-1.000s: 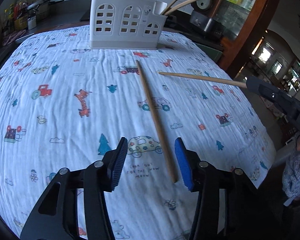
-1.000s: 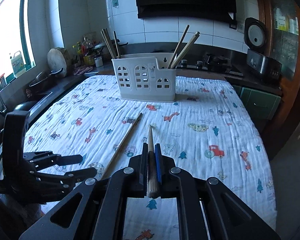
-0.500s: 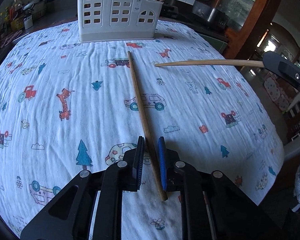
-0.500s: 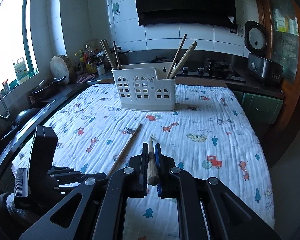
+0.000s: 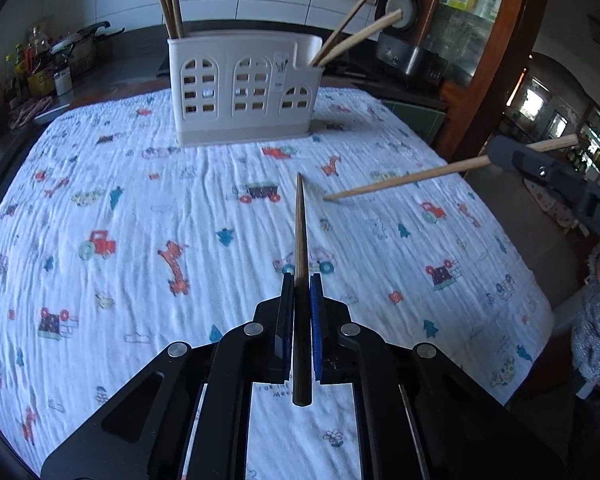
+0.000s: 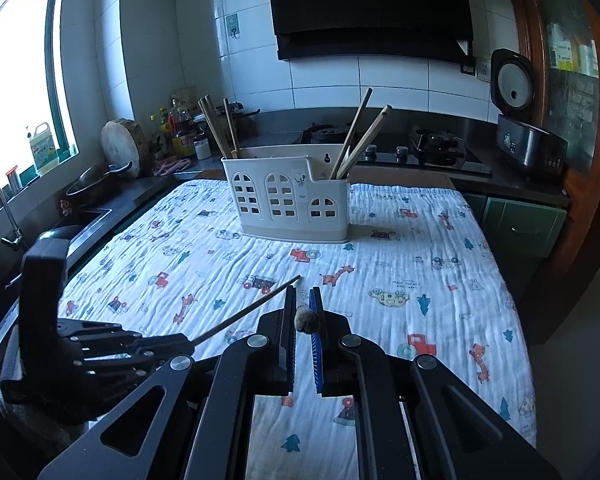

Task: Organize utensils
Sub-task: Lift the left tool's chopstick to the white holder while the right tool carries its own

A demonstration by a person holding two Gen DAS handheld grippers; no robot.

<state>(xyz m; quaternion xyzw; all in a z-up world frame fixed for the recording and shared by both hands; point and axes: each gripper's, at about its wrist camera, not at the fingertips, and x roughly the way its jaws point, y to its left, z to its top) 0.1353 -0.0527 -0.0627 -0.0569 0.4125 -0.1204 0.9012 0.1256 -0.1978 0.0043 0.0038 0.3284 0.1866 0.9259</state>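
so both my grippers have a chopstick each right now. my left gripper [image 5: 301, 284] is clamped tight on a darker chopstick [image 5: 300, 240], blue pads pinching it from both sides, and the stick runs straight ahead out of the jaws, its tip up off the patterned cloth [image 5: 140, 208] and aimed roughly at the holder. the back end pokes out behind the pads toward the camera.

my right gripper [image 6: 303, 300] is clamped on the other chopstick [image 6: 307, 319]. from its own camera i mostly just see the blunt end of it between the jaws, so it's pointing nearly straight away from the lens. from the left camera that same lighter stick hangs over the cloth with its tip low, near the tip of mine but not touching as far as i can tell.

the white utensil holder [image 5: 244, 88] with the little arched windows stands at the far end of the cloth, well apart from both grippers. it already has a few chopsticks [image 5: 168, 0] standing in its left end and a couple more leaning out of the lower right compartment [image 5: 352, 36].

rice cooker [image 6: 520, 128] sits on the counter off to the right.
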